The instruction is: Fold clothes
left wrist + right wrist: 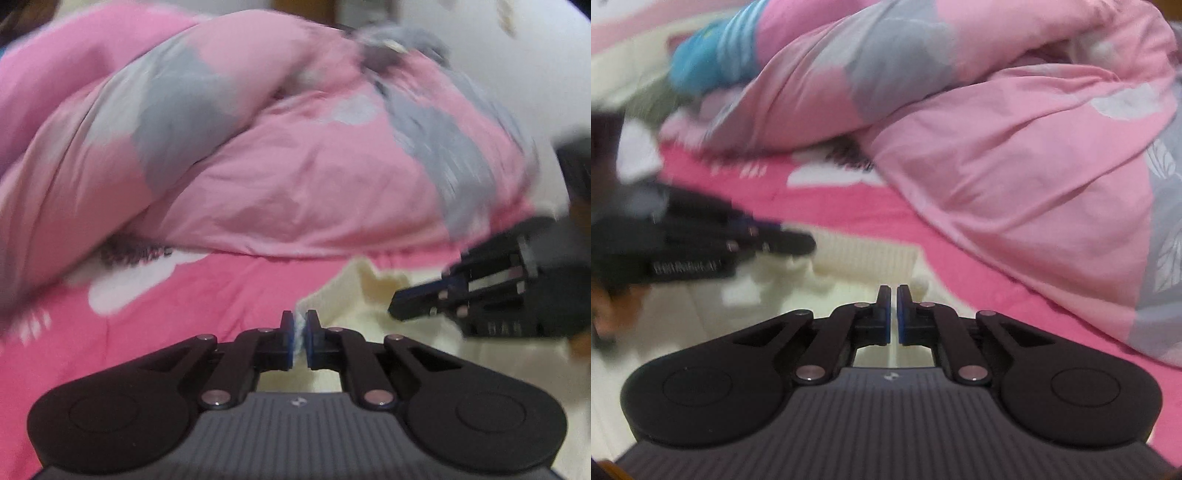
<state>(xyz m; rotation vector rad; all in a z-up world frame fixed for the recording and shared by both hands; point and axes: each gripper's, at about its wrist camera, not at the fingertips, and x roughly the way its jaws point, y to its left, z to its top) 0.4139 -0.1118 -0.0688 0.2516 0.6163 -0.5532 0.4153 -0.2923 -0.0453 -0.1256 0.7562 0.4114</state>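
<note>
**Two Pinches on a Cream Garment**

On the pink bedsheet [207, 291], close under both cameras, lies the piece to be folded: a cream garment [369, 295] spread fairly flat with a ribbed edge facing the heaped bedding. The left gripper [300, 332] has its fingers pressed together at the garment's border, and a sliver of pale cloth shows between the blue pads, so it appears to be pinching that edge. The right gripper [893, 314] is likewise closed, low over the same cream cloth; its pads stand almost touching, but whether cloth is caught between them I cannot tell. Each tool appears in the other's view, angled inward toward the garment, which suits a two-handed lift of one edge so it can be carried over as a single fold.

Behind, a pink-and-grey duvet [1015, 155] is bunched up and out of the way, leaving the sheet as working space. A blue striped item [713, 55] sits beyond it, blurred. Folding looks barely begun.
</note>
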